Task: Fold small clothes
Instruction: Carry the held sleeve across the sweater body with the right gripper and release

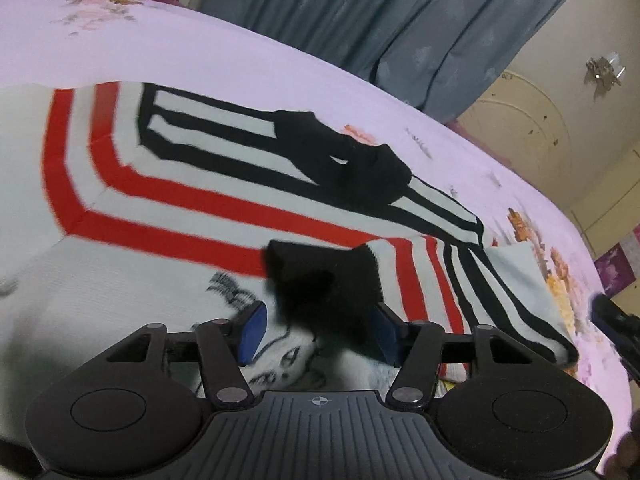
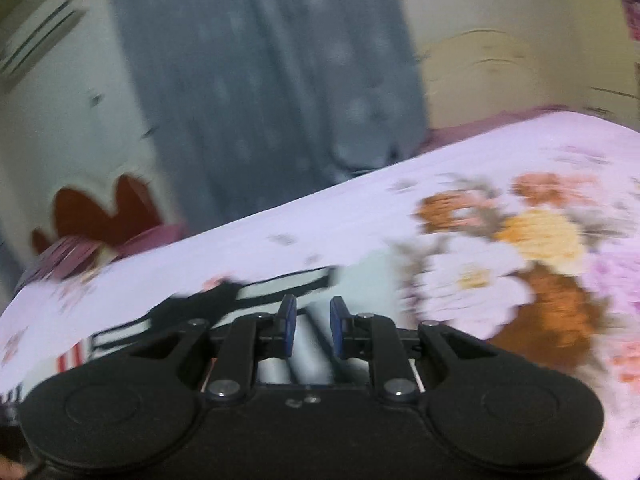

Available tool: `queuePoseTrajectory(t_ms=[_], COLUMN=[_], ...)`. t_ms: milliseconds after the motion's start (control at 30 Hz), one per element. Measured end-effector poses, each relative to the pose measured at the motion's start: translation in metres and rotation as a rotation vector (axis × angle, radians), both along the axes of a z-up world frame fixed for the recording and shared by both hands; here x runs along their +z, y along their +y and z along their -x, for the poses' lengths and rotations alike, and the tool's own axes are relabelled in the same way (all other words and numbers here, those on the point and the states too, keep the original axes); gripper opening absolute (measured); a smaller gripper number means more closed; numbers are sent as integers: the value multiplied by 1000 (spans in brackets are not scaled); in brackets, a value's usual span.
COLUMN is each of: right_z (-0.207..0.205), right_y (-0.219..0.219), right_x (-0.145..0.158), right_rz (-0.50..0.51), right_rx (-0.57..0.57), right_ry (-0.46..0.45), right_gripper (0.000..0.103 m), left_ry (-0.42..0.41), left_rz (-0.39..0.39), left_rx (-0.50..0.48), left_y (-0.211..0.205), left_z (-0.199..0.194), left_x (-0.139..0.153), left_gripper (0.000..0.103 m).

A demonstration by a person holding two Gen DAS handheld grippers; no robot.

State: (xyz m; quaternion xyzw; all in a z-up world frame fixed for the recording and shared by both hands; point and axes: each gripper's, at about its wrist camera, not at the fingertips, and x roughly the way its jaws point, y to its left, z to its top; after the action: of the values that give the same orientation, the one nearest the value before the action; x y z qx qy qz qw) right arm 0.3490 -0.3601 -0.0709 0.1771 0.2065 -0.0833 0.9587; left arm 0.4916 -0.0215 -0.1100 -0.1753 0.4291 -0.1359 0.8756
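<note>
Sweater (image 1: 180, 208) lies spread on the bed (image 1: 200, 52): white knit, red and black stripes, a printed figure on the front, 2 black cuffs visible. Left tongs (image 1: 318, 334) hang low over the front with the jaws wide apart. A black cuff (image 1: 320, 284) sits between the blue pads (image 1: 253, 332), but neither pad presses on it, so released, not gripping. Right tongs (image 2: 313, 330) are parted too, nothing between the pads, hovering at the sweater's edge (image 2: 280, 284). That view is heavily motion-blurred.

Step, as a guess: sleeve fold. 1 sleeve (image 1: 248, 136) already lies across the chest and the near cuff looks just laid down or about to be taken. Cannot tell which.

Next move likely calls for pinching a hem or side edge with both tongs and carrying it over evenly. The knit is thick and floppy, so a shallow pinch may slip or drag the folded sleeve.

Surface: pale lilac bedsheet with flower print (image 2: 500, 256), soft and a bit rumpled. Room: grey-blue curtain (image 1: 360, 12), cream cabinet door with keys in it (image 1: 520, 120), wall air conditioner (image 2: 40, 40).
</note>
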Motion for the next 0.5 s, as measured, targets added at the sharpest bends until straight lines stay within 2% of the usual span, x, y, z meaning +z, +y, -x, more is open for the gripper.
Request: queuePoseTrajectory(t_ms=[33, 67, 100, 133, 200, 333, 400, 500], right_z=[3, 5, 7, 6, 6, 7, 4, -8], right_y=[-11, -19, -28, -33, -42, -41, -37, -26], right_x=[-1, -3, -5, -10, -16, -24, -30, -48], right_rz=[-11, -23, -39, -53, -78, -73, -80, -89], right_rx=[-33, -59, -87, -106, -130, -105, -69, 3], right_ry=[5, 14, 26, 38, 64, 93, 119, 209], right_gripper=[18, 18, 18, 18, 18, 18, 18, 19], left_ry=[-7, -15, -21, -20, -77, -233, -224, -145], left_rz=[-8, -20, -28, -2, 33, -57, -150, -150], left_rx=[0, 3, 7, 5, 45, 74, 46, 55], left_y=[-4, -5, -7, -6, 8, 29, 33, 40], left_z=[-4, -8, -12, -16, -13, 4, 1, -5], left_x=[-1, -1, -2, -4, 6, 38, 34, 14], left_gripper=[50, 29, 15, 8, 7, 7, 7, 7])
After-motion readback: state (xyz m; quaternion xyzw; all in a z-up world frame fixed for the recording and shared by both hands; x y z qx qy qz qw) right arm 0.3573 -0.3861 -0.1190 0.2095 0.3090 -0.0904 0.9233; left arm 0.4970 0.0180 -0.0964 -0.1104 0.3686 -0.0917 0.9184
